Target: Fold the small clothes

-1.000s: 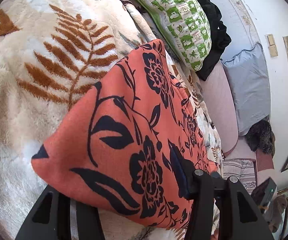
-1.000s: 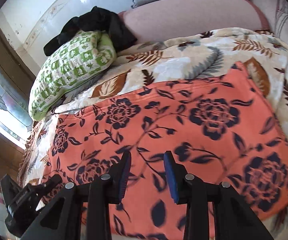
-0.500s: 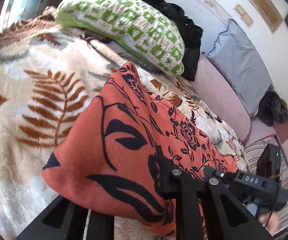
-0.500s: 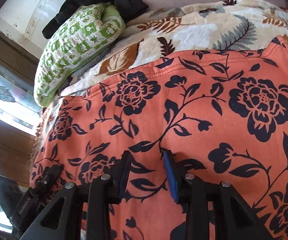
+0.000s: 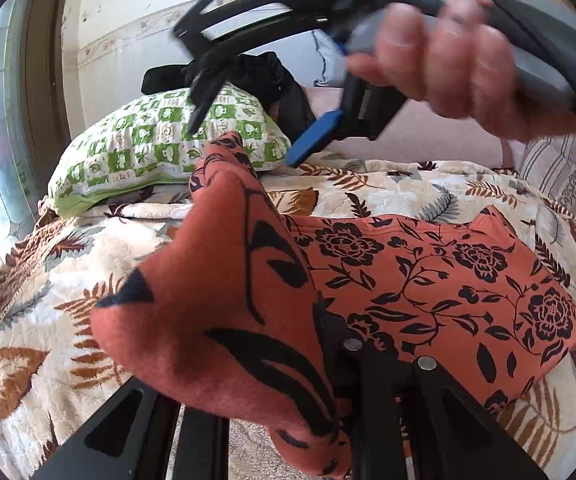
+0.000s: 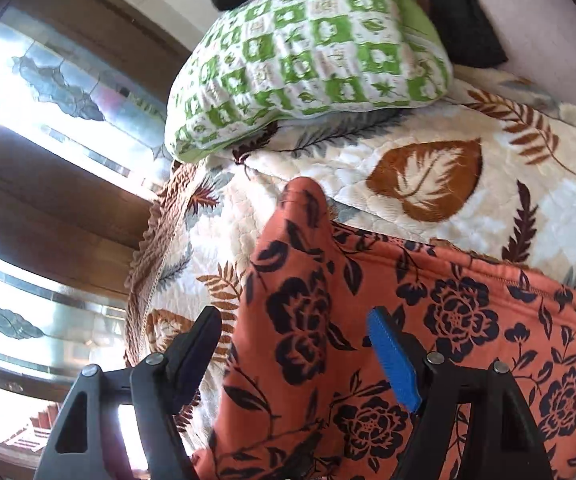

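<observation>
The left tool [image 5: 272, 364] is clamped on a raised fold of the orange floral garment [image 5: 440, 292], which lies on the leaf-print bedspread [image 5: 428, 188]. Only the left view shows the person's hand [image 5: 444, 64] holding the right tool [image 6: 296, 352]; the right view shows its fingers spread wide, straddling the fold.

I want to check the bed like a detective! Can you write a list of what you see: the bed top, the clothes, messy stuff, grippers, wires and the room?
Surface: leaf-print blanket, covering the bed.
Job's things: orange floral garment, one end lifted.
Clutter: green checked pillow; black clothing behind it.
Grippers: left gripper shut on the garment; right gripper open, over the raised fold.
Cables: dark cable beside the hand.
Surroundings: patterned window; wall.
</observation>
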Motion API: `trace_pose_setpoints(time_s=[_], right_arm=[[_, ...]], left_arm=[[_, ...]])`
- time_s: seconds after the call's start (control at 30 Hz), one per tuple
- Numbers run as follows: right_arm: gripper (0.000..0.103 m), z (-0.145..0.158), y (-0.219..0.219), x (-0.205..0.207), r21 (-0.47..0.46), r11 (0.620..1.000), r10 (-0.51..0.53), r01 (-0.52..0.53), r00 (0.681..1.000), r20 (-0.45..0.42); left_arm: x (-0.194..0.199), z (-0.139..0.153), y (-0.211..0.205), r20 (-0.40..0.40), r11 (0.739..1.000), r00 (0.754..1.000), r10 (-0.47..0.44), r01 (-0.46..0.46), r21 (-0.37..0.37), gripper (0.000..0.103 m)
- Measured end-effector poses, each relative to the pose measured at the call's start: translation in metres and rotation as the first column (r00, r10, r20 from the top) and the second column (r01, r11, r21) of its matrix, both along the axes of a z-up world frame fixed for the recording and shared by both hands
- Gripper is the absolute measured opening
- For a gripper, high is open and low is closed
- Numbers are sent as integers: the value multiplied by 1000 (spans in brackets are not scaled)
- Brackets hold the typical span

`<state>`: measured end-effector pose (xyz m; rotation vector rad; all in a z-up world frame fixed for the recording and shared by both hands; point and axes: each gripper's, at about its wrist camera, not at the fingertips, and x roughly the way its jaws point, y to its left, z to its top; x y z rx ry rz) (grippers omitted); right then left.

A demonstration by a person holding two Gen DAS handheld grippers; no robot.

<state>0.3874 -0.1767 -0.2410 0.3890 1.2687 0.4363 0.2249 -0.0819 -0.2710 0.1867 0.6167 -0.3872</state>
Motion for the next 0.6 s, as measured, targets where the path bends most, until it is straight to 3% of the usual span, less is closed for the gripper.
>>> trace_pose_setpoints(time_s=[0.1, 0.2, 0.23, 0.27, 0.3, 0.4, 0.6], right_arm=[[79, -12, 27, 9, -111, 992, 51, -59, 996, -73], [78, -25, 40, 11, -209, 976, 47, -66, 995, -92], [65, -26, 41, 10, -246, 968, 36, -53, 997, -74], [34, -26, 41, 9, -285, 957, 38, -51, 998, -52], [22, -27, 39, 6, -323, 945, 47, -54, 998, -32], [16, -19, 14, -4, -352, 936, 41, -22, 998, 45], [16, 5, -74, -35, -300, 950, -44, 84, 990, 137]], left_arm=[[-9, -1, -8, 31, 998, 999, -32, 30, 47, 18], [-14, -2, -11, 42, 997, 998, -48, 45, 67, 18], [-14, -2, -11, 47, 996, 998, -51, 48, 69, 18], [-15, -1, -11, 47, 997, 997, -54, 51, 65, 18], [-15, -1, -11, 43, 997, 997, -62, 60, 53, 18], [-20, 4, -18, 61, 994, 993, -105, 103, 30, 18], [-43, 18, -63, 121, 968, 962, -245, 249, -21, 18]])
